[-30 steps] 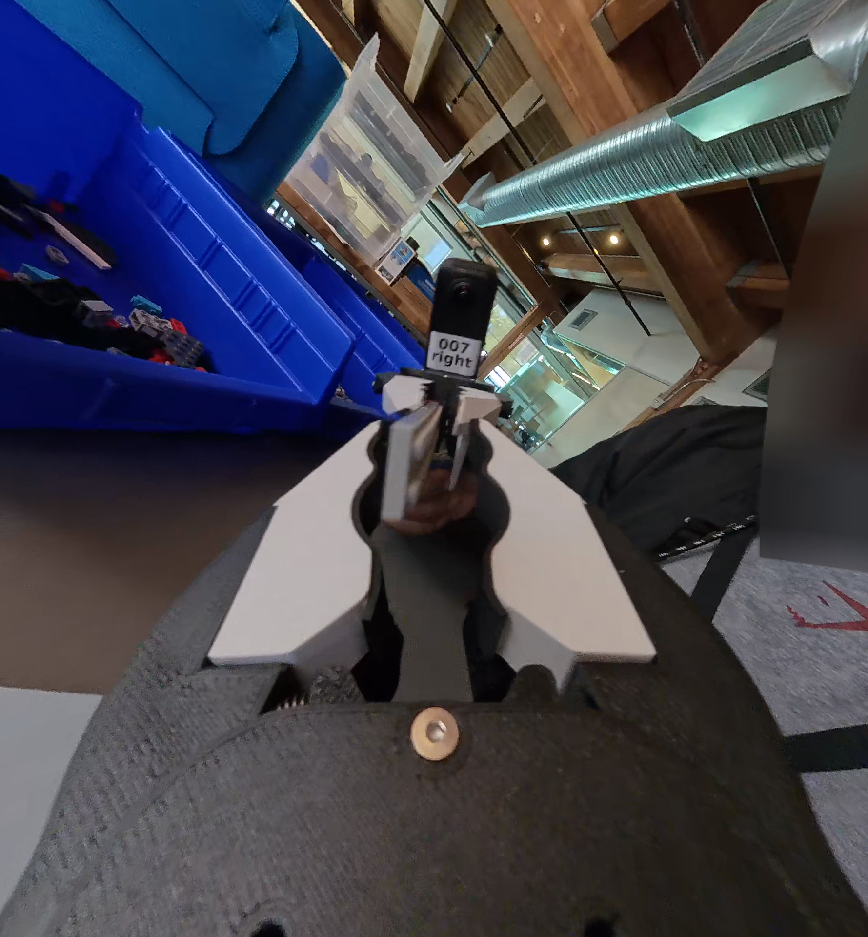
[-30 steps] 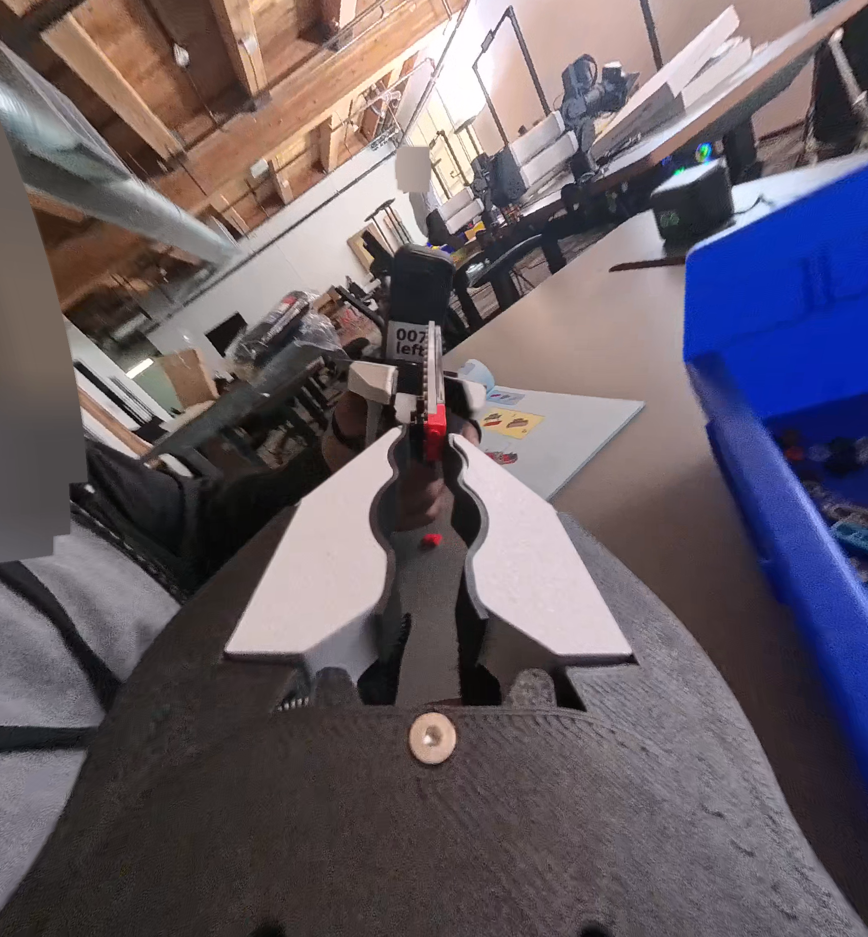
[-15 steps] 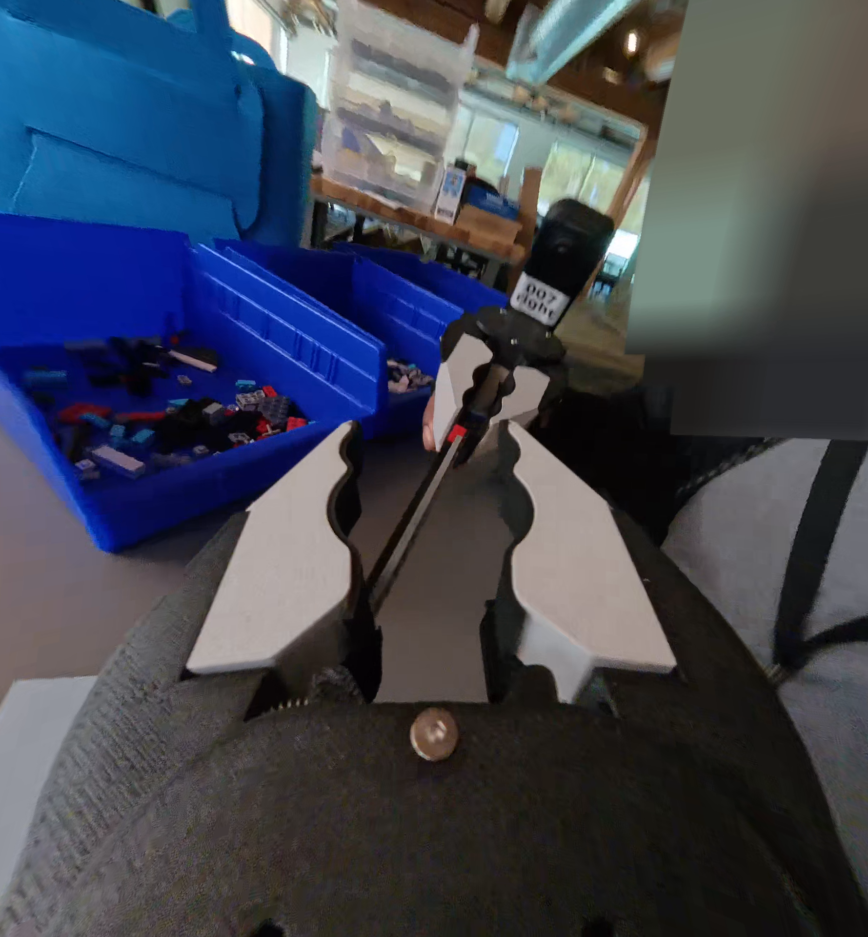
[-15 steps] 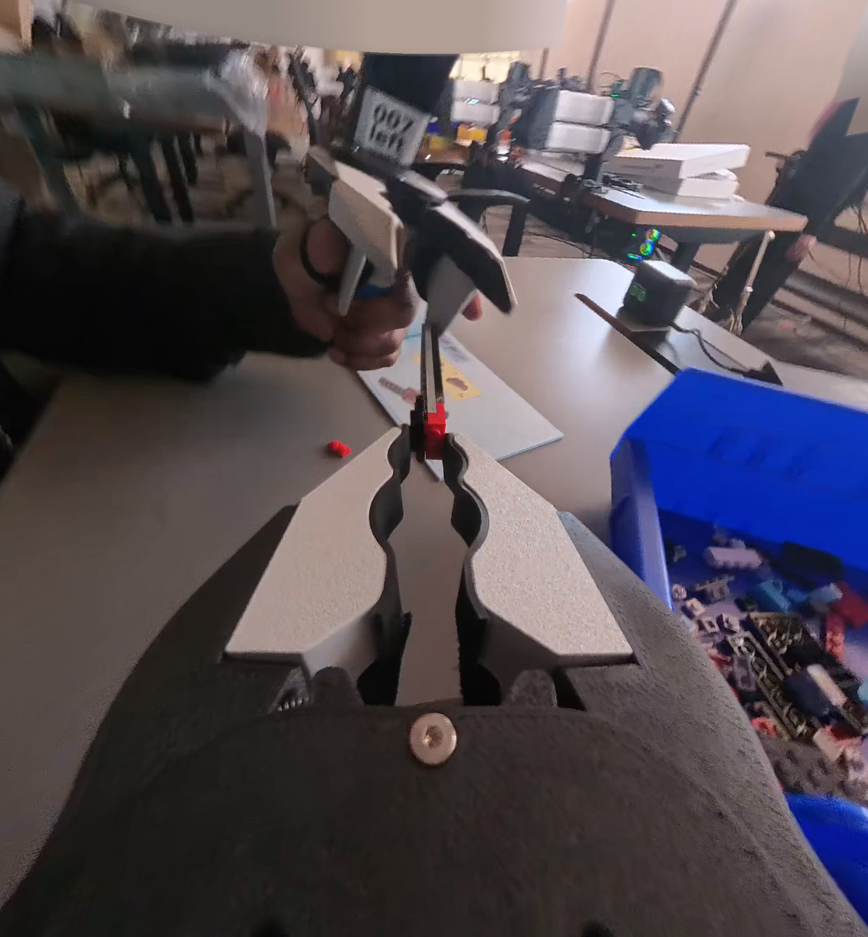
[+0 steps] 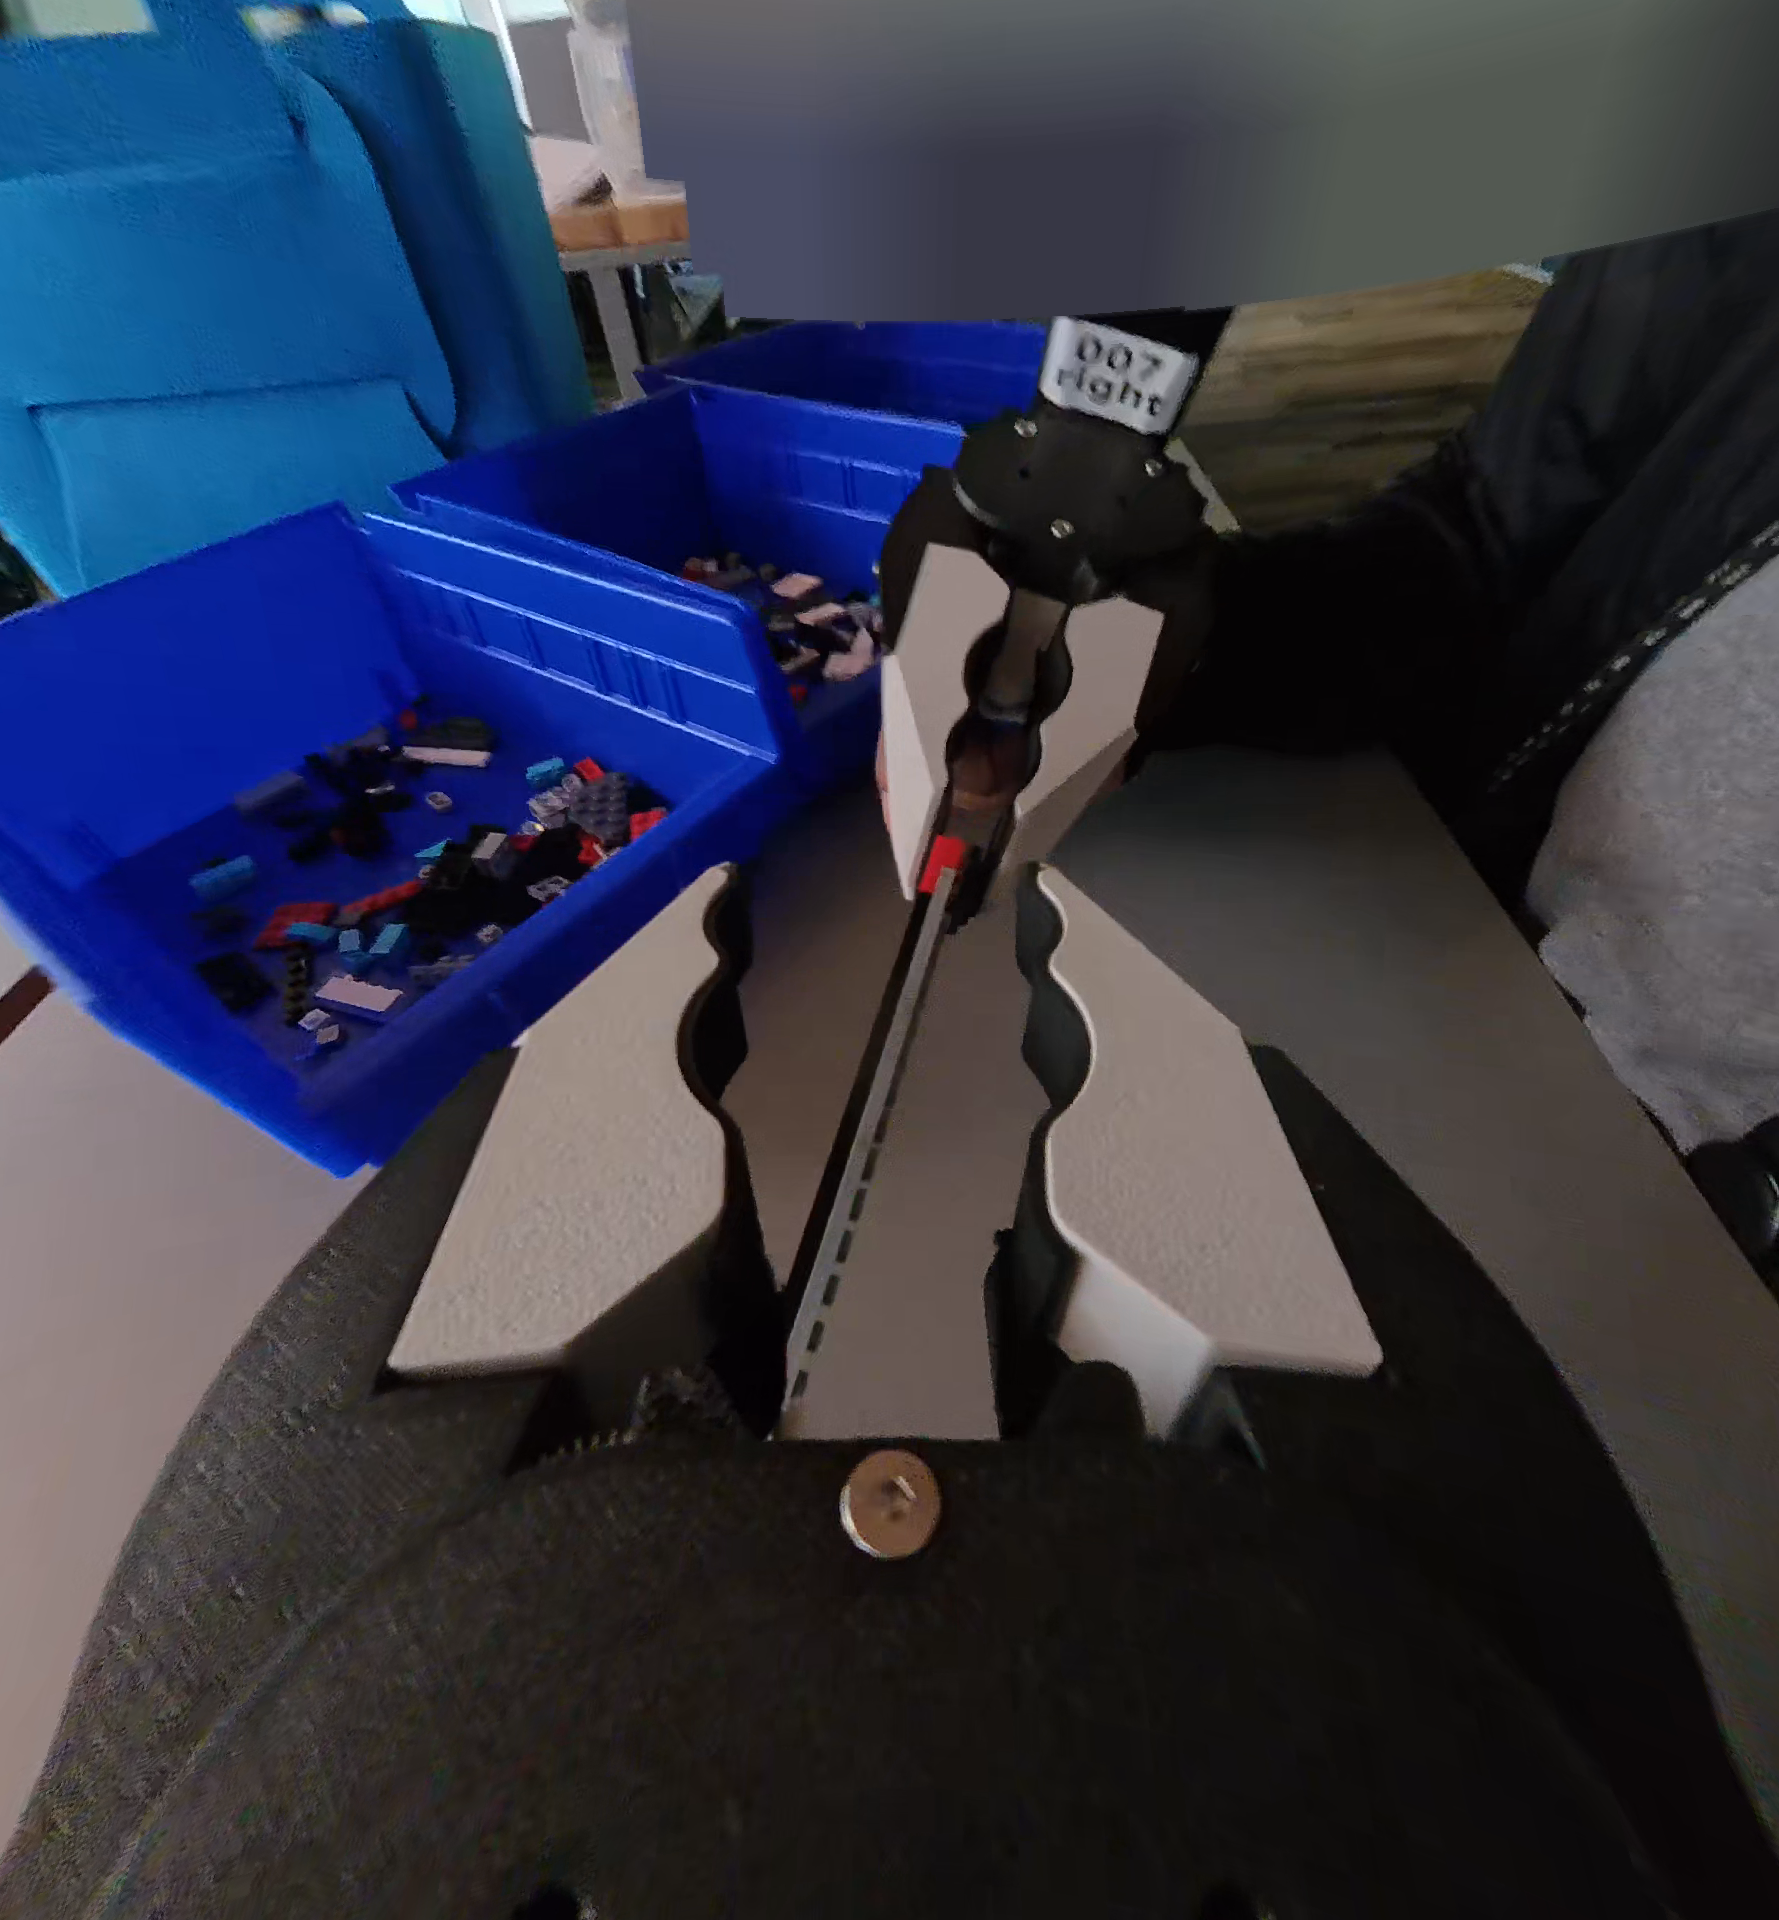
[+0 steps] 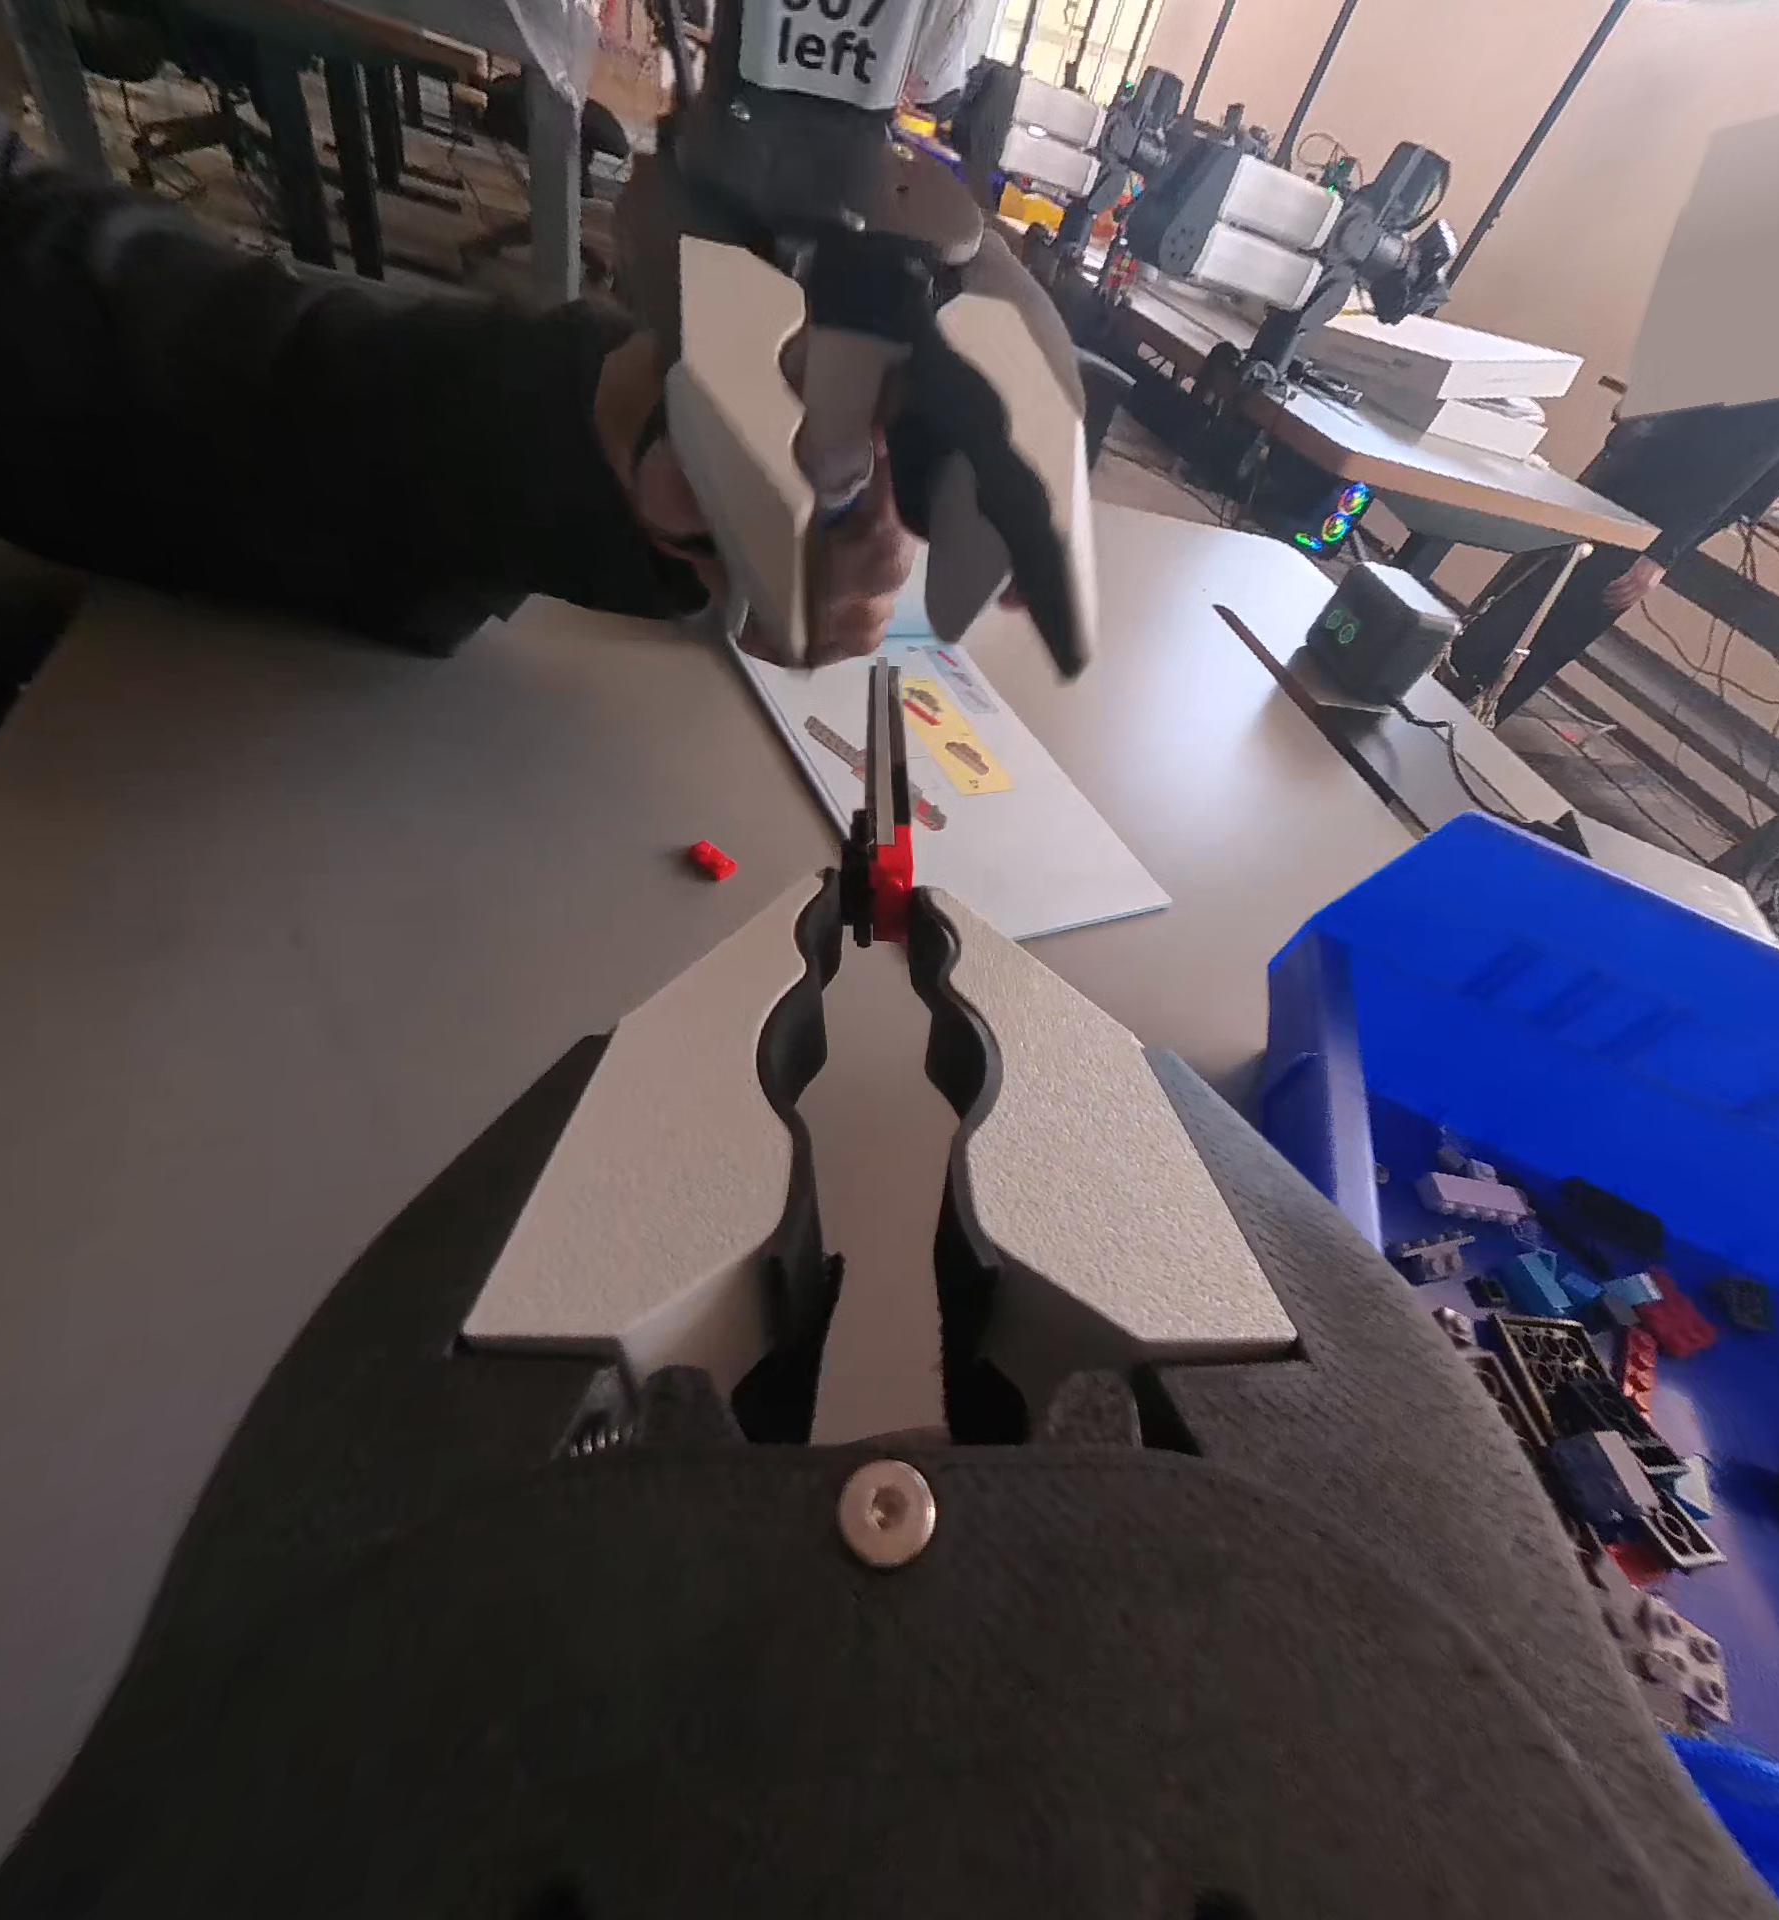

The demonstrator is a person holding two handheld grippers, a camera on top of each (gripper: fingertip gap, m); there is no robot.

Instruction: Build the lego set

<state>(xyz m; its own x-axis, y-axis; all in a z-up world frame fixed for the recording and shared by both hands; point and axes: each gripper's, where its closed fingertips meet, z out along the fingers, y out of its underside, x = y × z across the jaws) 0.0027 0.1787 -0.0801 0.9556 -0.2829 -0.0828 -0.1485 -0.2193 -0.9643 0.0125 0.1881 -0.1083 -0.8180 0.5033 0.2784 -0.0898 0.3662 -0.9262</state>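
Currently held edge-on between both tools above the table: 1 long grey plate with a red brick at one end. Judged light, stiff, thin; likely to pivot or slip if taken by a corner, so best pinched across flat faces near the end. Right gripper closed on the red-brick end. Left gripper standing open, plate running loose between its fingers. Lying nearby: 1 stray red piece, 1 instruction sheet, 3 blue bins holding loose bricks.
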